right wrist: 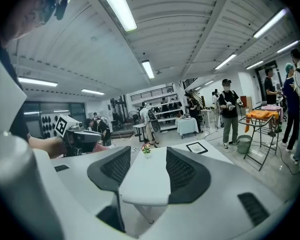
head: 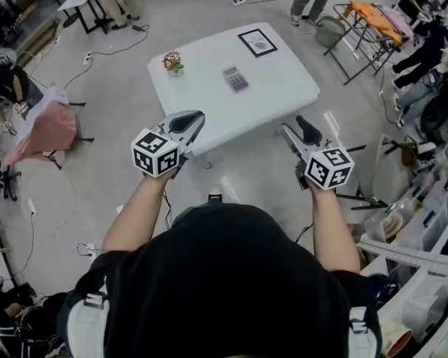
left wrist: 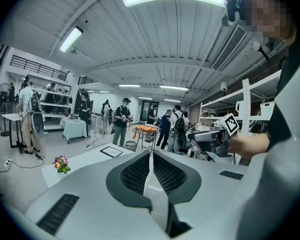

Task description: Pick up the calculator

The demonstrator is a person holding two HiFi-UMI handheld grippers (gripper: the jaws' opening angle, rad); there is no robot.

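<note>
The grey calculator (head: 235,78) lies flat near the middle of the white table (head: 284,88), well ahead of both grippers. My left gripper (head: 198,116) hovers just off the table's near left edge, its jaws shut with nothing between them (left wrist: 150,154). To the right, off the near right corner, my right gripper (head: 293,124) is held open and empty (right wrist: 146,159); the tabletop shows in its gap. Neither gripper view shows the calculator clearly.
A small pot of flowers (head: 172,62) stands at the table's far left and a framed picture (head: 257,42) lies at its far edge. A metal rack with orange cloth (head: 373,21) stands to the right. Cables run over the floor, and several people stand around the room.
</note>
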